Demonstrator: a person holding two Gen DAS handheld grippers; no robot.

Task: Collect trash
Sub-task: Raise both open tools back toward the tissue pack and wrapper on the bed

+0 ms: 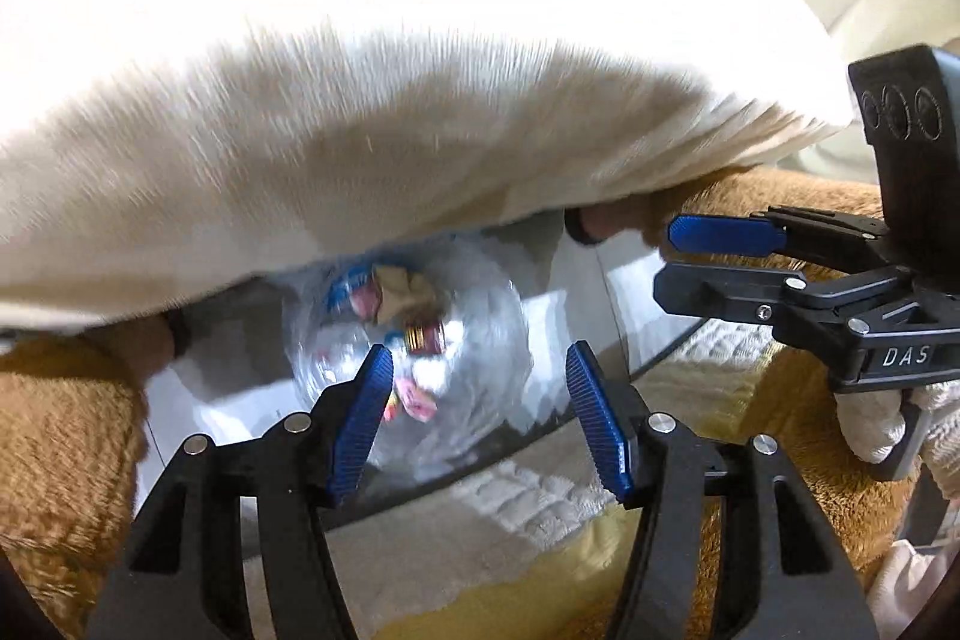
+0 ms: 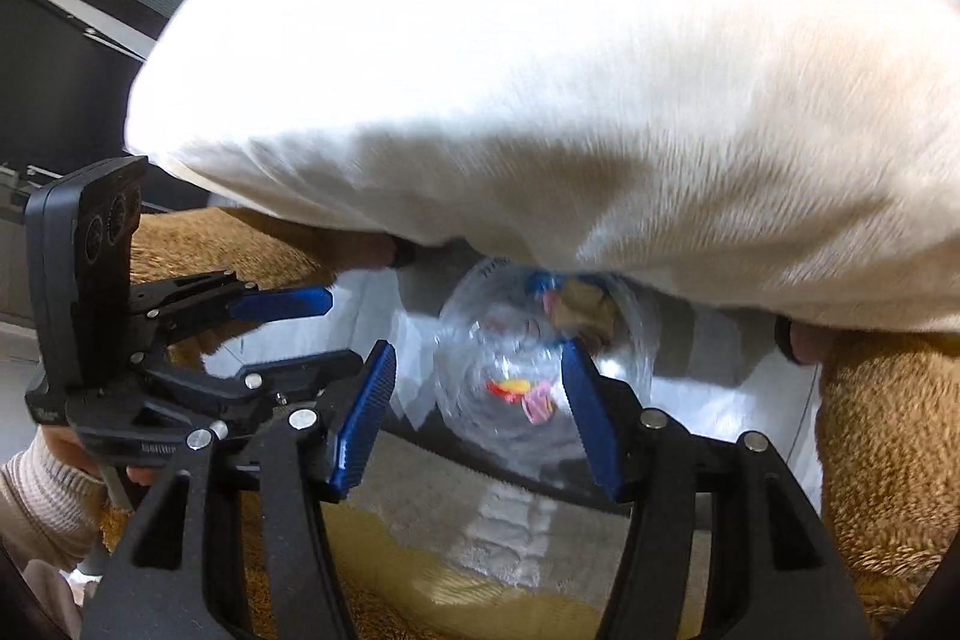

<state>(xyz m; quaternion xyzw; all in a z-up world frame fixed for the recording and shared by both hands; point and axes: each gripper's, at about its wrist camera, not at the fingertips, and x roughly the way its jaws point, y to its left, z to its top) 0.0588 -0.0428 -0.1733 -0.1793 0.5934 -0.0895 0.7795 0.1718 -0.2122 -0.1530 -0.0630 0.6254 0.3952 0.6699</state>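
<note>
The left hand-held gripper (image 1: 480,415) points steeply down, its two blue pads (image 1: 363,421) standing about half apart with nothing pressed between them. Seen through the gap and a little toward 11 o'clock lies a clear plastic bag (image 1: 420,340), below the fingertips and not touching them. Inside the bag are scraps of trash (image 1: 414,304): a crumpled tan paper, pink and blue wrappers, something red and yellow. The picture is too blurred to name them further.

The right hand-held gripper (image 2: 480,415) also points down with its jaws moderately wide and empty. From its own camera the bag (image 2: 510,340) shows between the blue pads (image 2: 366,421) and toward 12 o'clock, with its right pad overlapping the bag's edge in the picture; whether it touches cannot be told.

A big white cushion (image 1: 390,112) fills the upper part of both views, from 9 to 3 o'clock, and overhangs the bag's far edge. Brown fleecy fabric (image 1: 66,436) lies at 8 o'clock and at 4 o'clock of the left view. The bag rests on a pale, glossy surface (image 1: 600,292).

In the left view the right hand-held gripper comes in at 3 o'clock, held by a hand (image 1: 870,424) in a white knitted sleeve. In the right view the left one enters at 9 o'clock.
</note>
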